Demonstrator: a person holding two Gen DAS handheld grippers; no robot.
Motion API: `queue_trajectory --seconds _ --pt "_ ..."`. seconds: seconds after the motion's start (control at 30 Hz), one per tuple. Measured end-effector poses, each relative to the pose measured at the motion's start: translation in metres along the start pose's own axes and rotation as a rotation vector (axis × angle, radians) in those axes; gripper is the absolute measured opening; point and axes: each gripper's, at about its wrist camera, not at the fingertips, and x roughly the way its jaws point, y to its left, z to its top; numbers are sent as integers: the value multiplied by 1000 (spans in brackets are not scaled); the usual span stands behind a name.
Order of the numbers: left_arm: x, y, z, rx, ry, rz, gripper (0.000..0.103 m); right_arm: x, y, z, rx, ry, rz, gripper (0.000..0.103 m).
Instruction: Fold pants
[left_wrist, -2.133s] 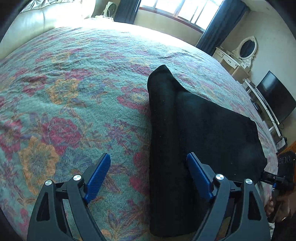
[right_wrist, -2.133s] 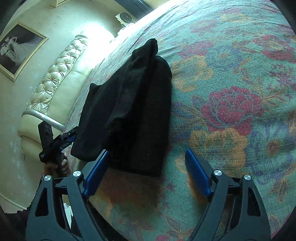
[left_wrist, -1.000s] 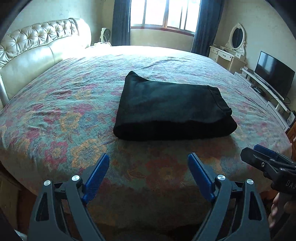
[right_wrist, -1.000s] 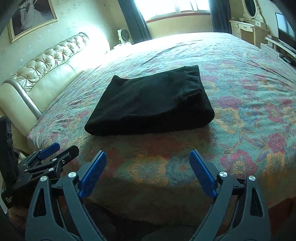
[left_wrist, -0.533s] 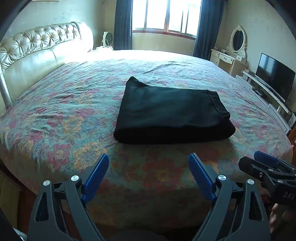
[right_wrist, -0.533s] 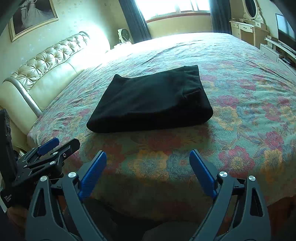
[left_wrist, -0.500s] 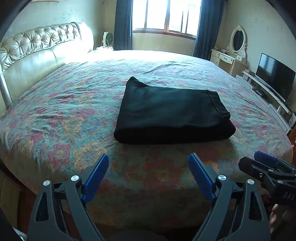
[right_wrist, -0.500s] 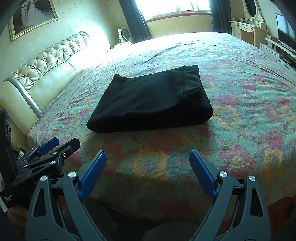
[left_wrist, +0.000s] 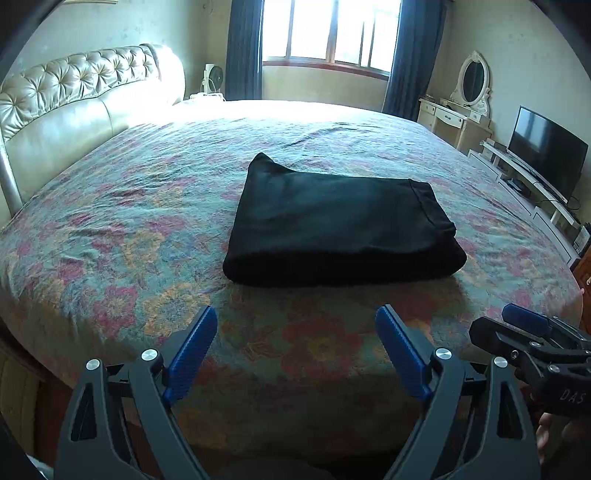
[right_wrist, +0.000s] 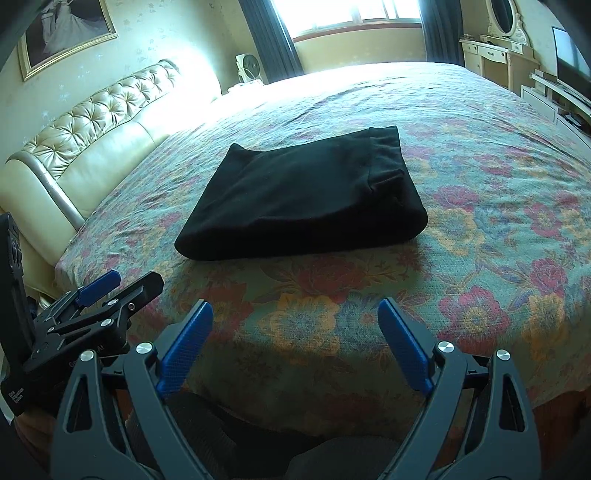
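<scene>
The black pants (left_wrist: 340, 225) lie folded into a flat rectangle on the floral bedspread (left_wrist: 122, 229), near the bed's front edge. They also show in the right wrist view (right_wrist: 303, 206). My left gripper (left_wrist: 295, 332) is open and empty, held back from the bed's edge, well short of the pants. My right gripper (right_wrist: 295, 328) is open and empty, also back from the edge. The right gripper shows at the right of the left wrist view (left_wrist: 532, 336). The left gripper shows at the left of the right wrist view (right_wrist: 99, 295).
A tufted cream headboard (left_wrist: 74, 99) runs along the bed's left side. A window with dark curtains (left_wrist: 325, 33) is behind the bed. A dresser with mirror (left_wrist: 469, 92) and a TV on a low stand (left_wrist: 546, 155) stand at the right.
Both grippers pulled back from close over the pants to beyond the bed's front edge. In the last half second almost nothing moved.
</scene>
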Motion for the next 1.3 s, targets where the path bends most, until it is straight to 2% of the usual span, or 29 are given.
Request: queue_trajectory --seconds 1.0,1.17,1.3 --pt "-3 -5 -1 -4 -3 14 87 -4 -3 0 3 -3 5 91" --pt "-3 -9 -1 3 3 31 87 -4 -4 0 3 -1 6 91" --pt "-6 -13 -1 21 -20 76 88 -4 -7 1 2 2 8 91"
